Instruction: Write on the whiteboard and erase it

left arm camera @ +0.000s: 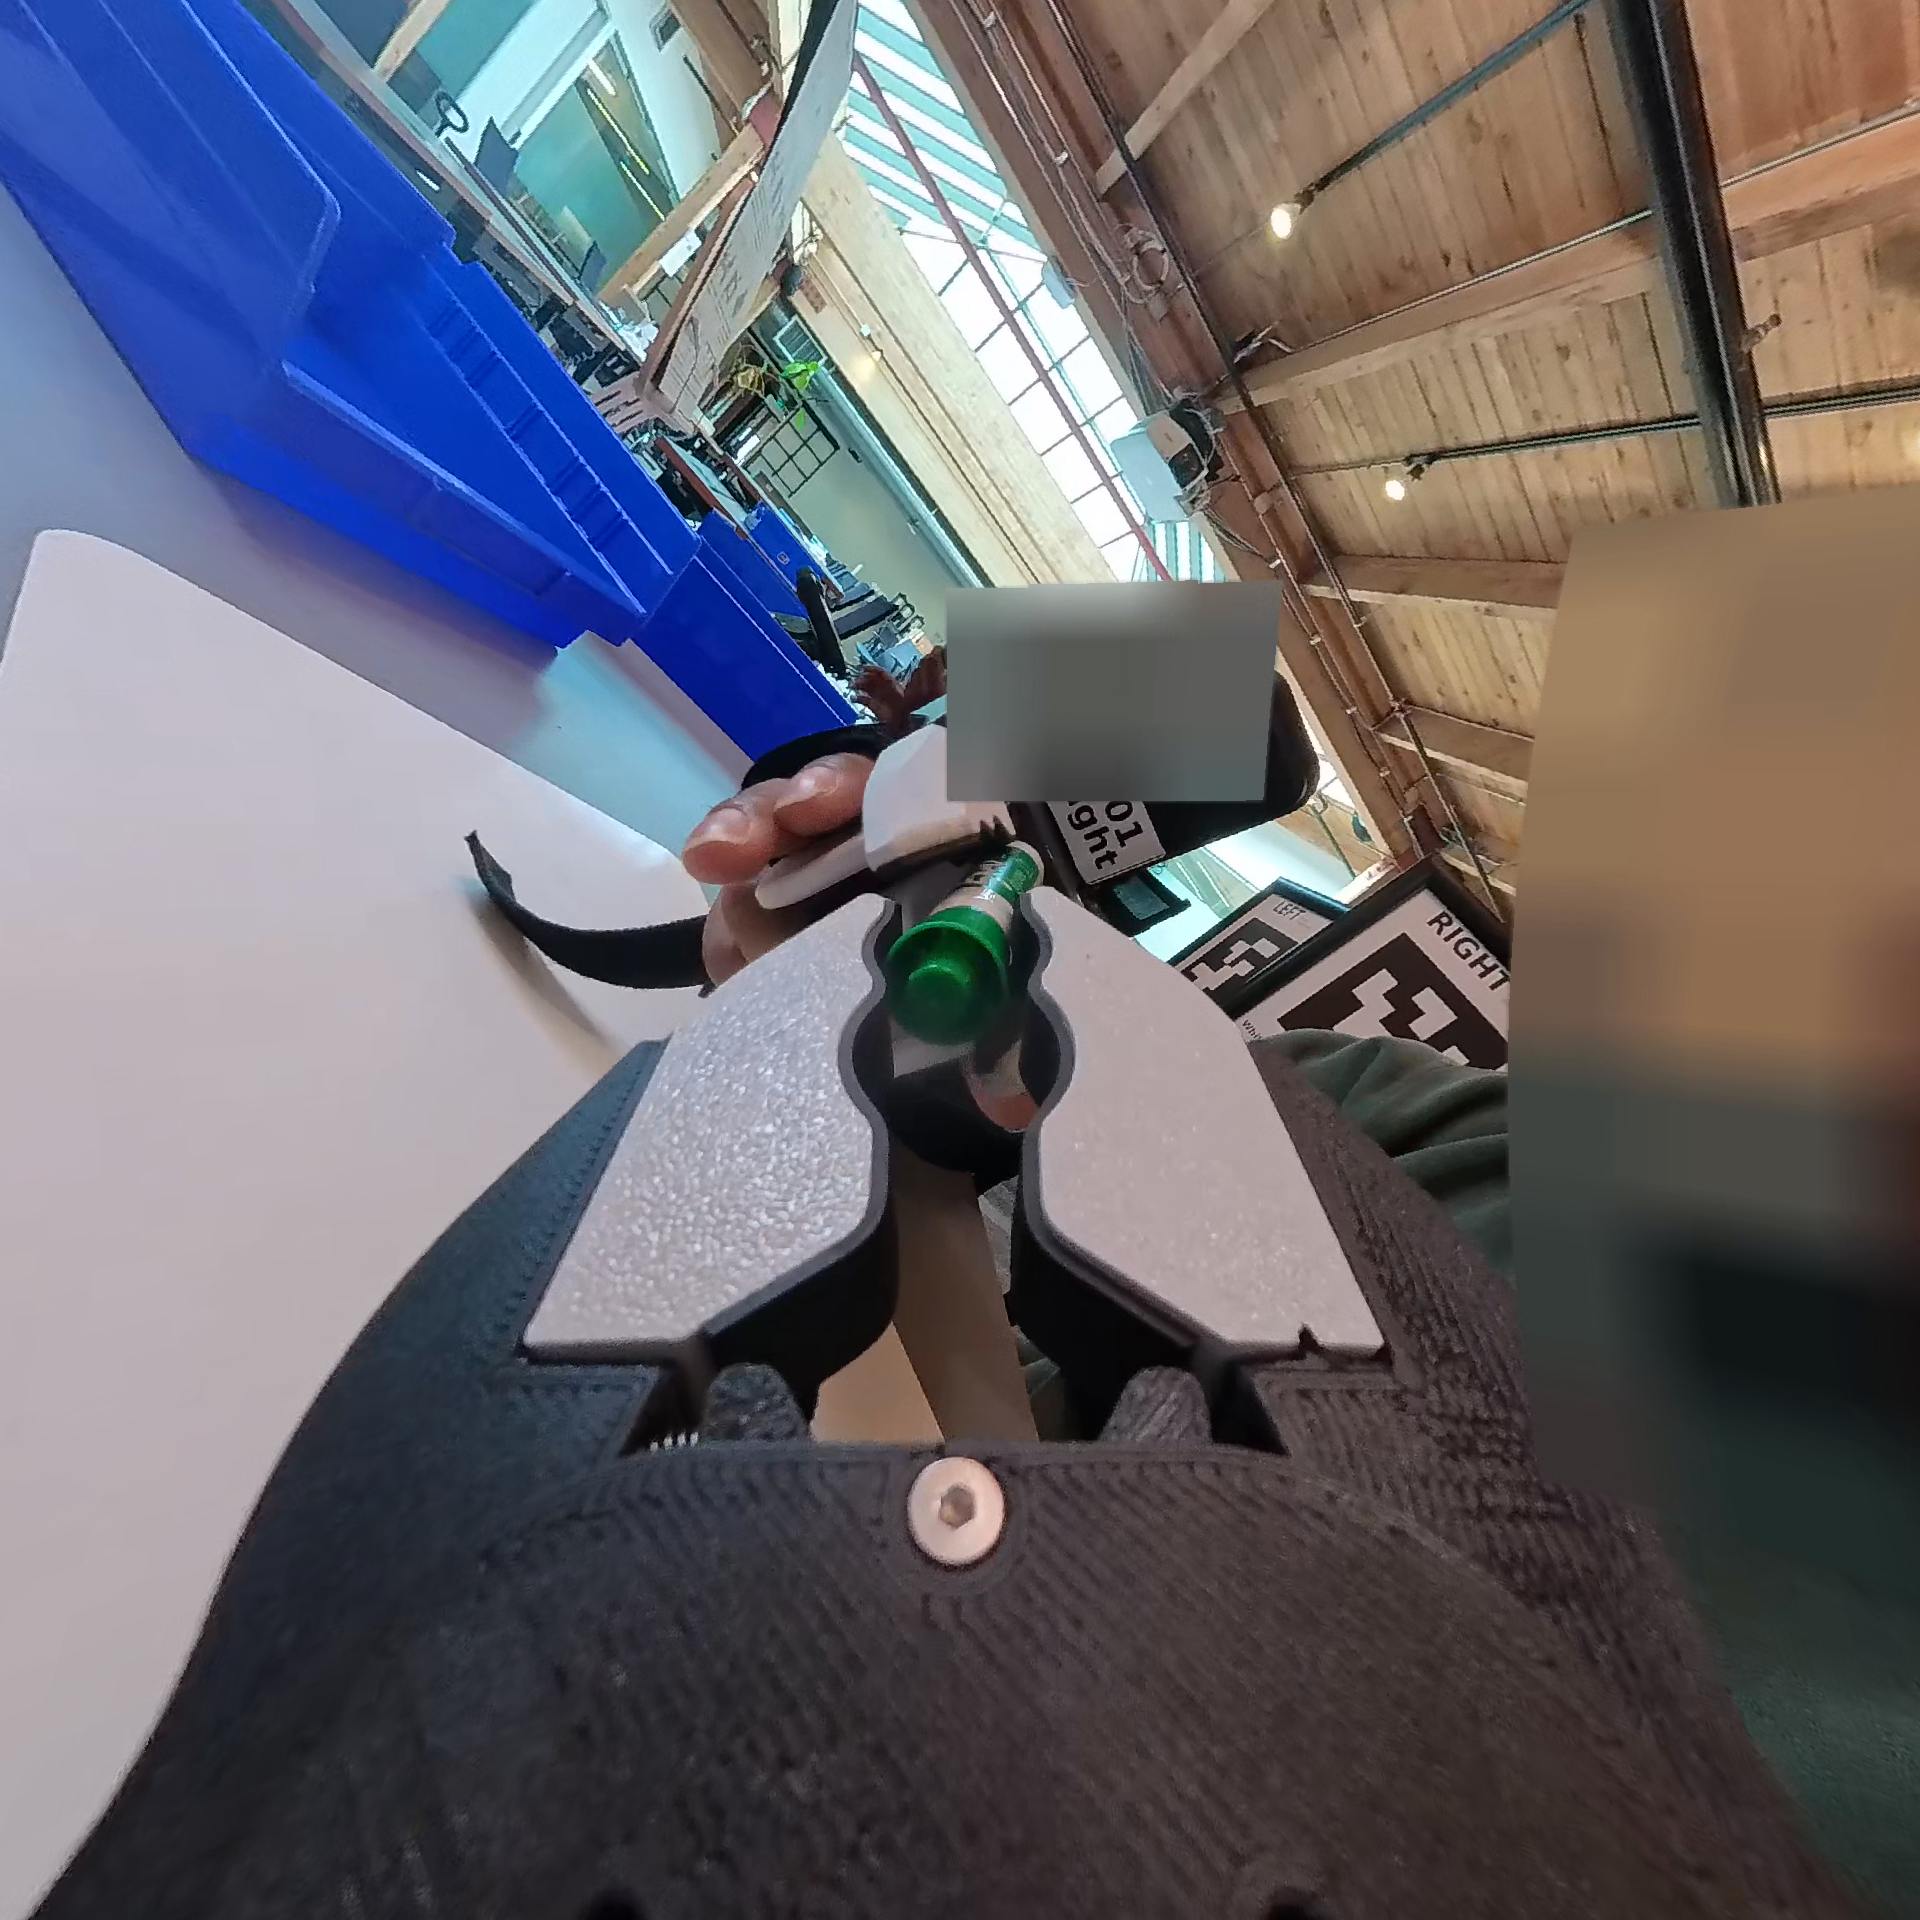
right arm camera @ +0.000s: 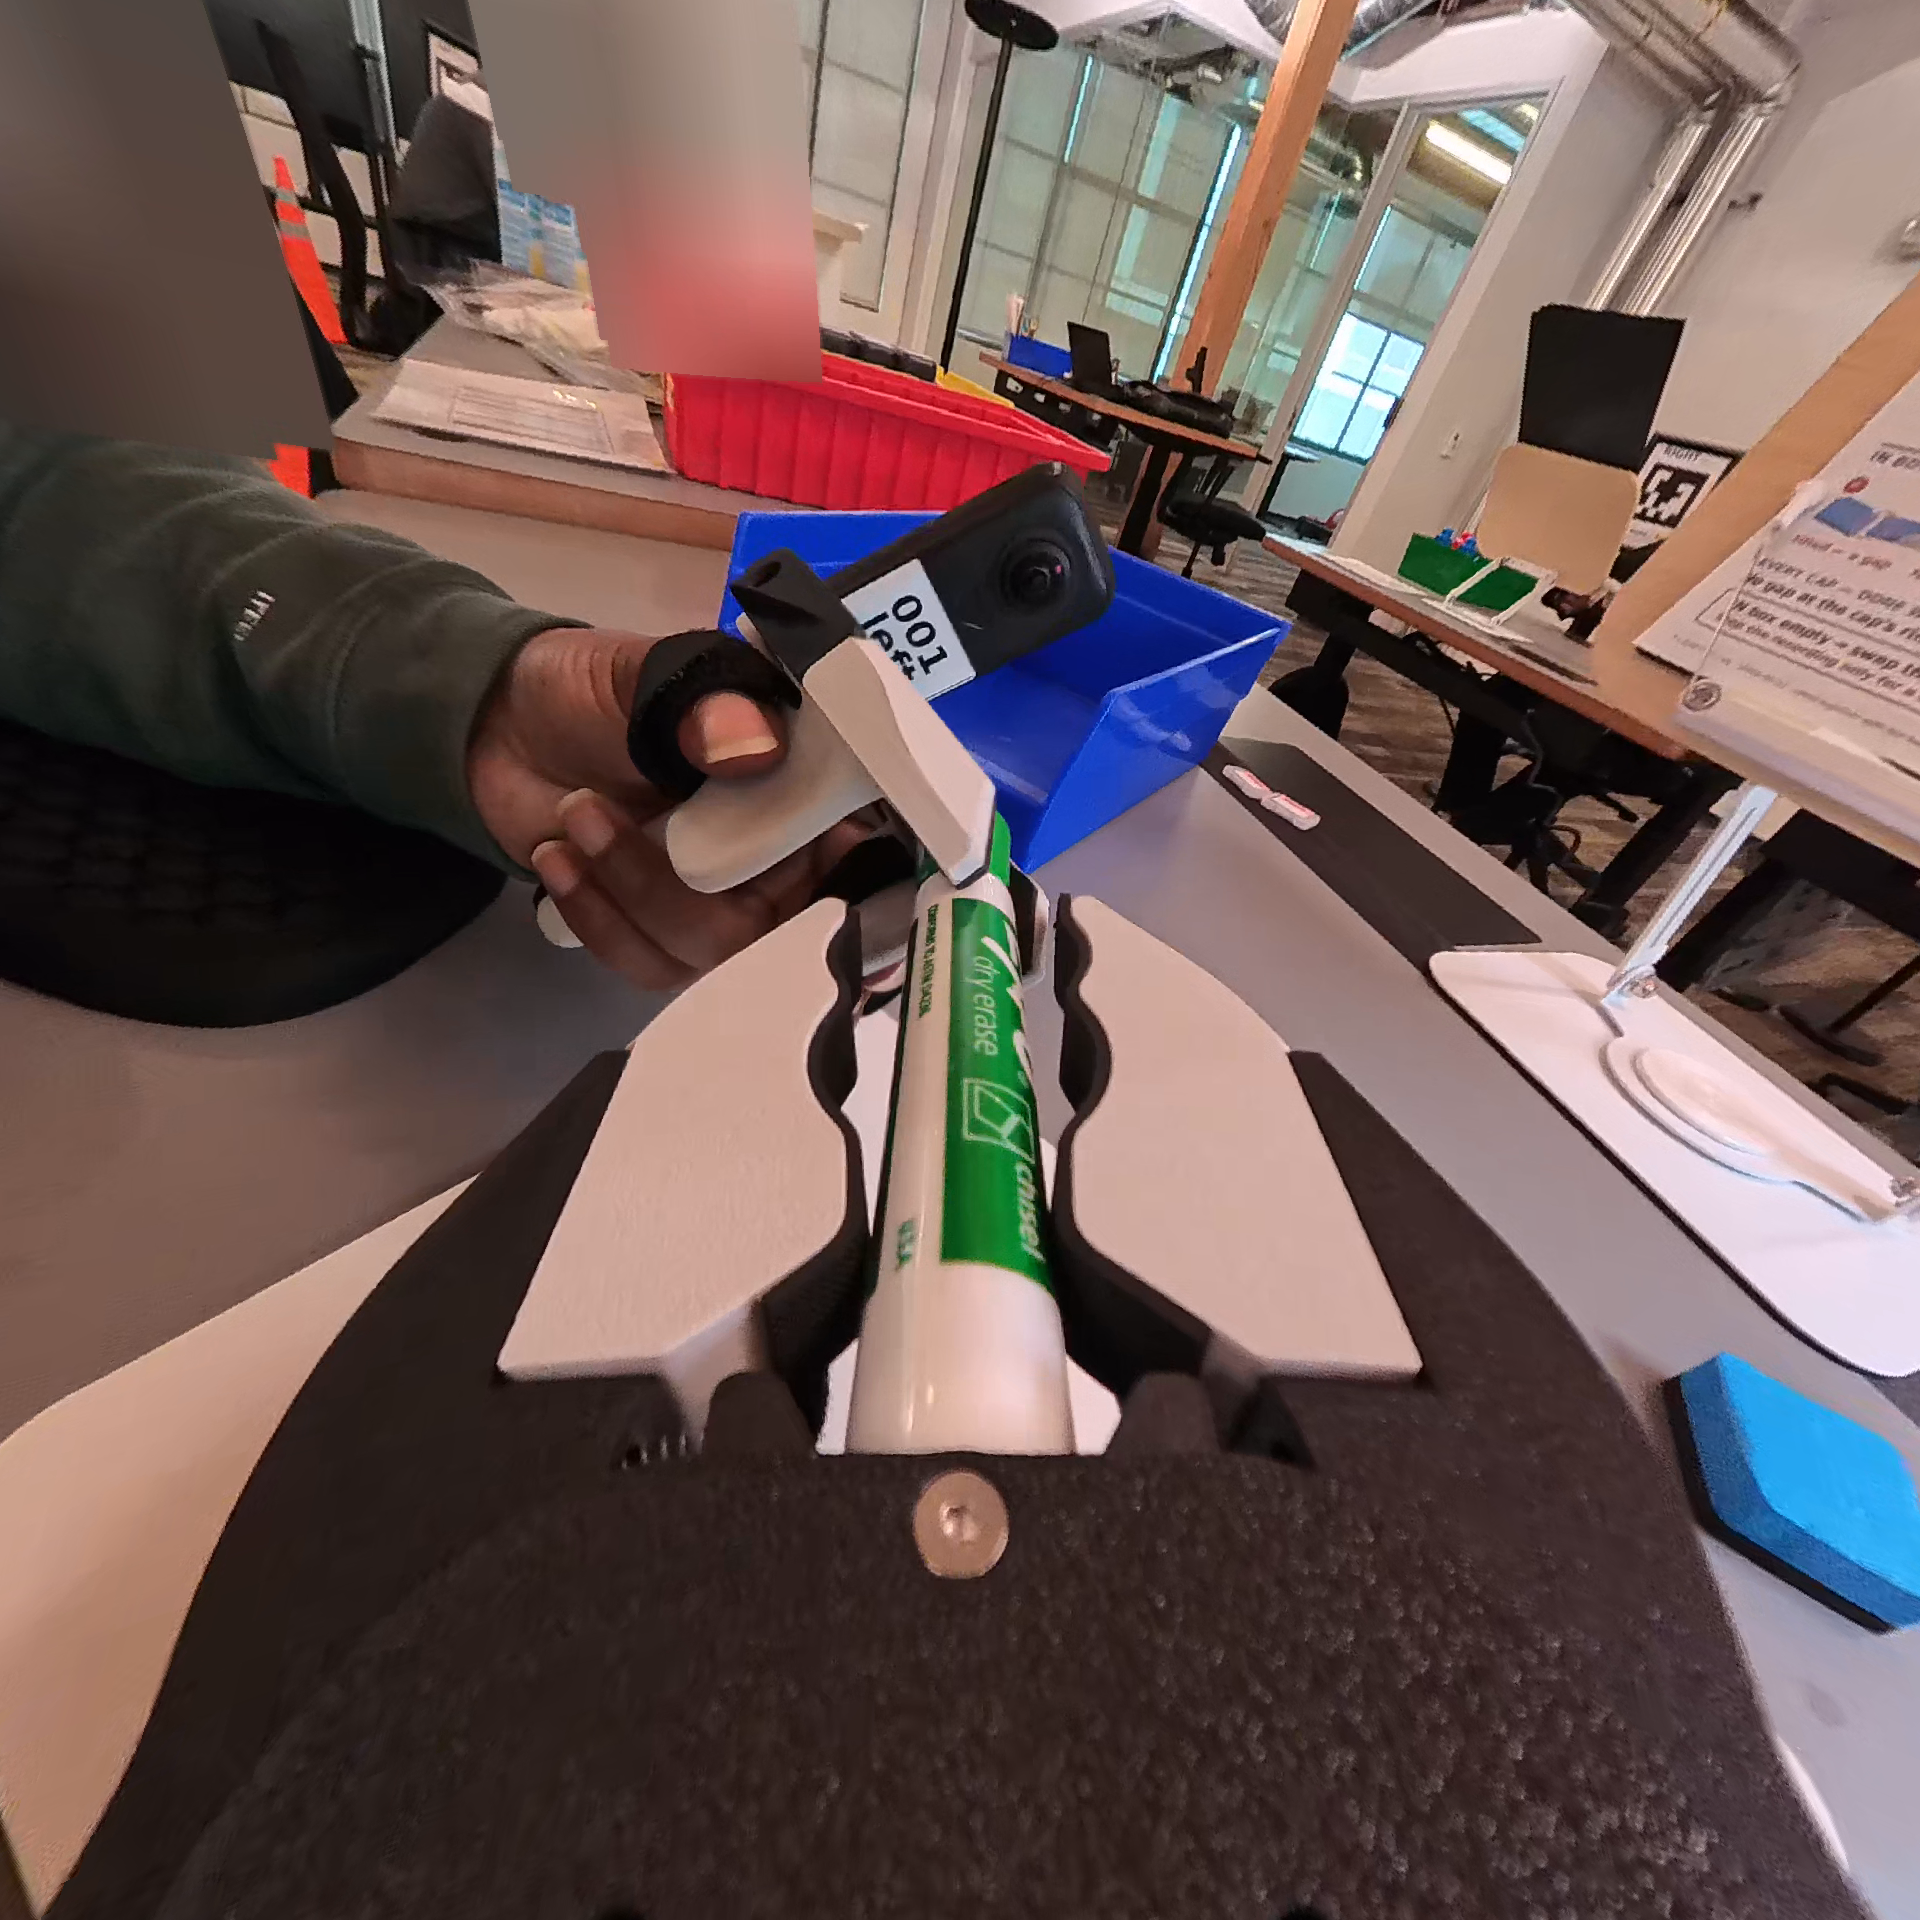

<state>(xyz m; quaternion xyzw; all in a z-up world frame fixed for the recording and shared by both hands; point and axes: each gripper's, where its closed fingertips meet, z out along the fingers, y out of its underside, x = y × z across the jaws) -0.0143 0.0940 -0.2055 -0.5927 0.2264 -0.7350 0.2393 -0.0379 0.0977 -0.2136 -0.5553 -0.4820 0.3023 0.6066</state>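
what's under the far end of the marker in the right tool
The far end of the green marker, cap included, is clamped in the left tool. Below and behind lie grey table and a blue bin. The left tool's finger hides the cap here.

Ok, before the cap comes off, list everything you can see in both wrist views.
marker: one, white barrel with green label, between the right gripper's fingers
marker cap: one, green, at the left gripper's fingertips
whiteboard: one, white, flat on the grey table
eraser: one, blue on black, on the table to the right
blue bin: one, open, behind the grippers
red bin: one, farther back
sign stand: one, white base, right side
left gripper: shut on marker cap
right gripper: shut on marker
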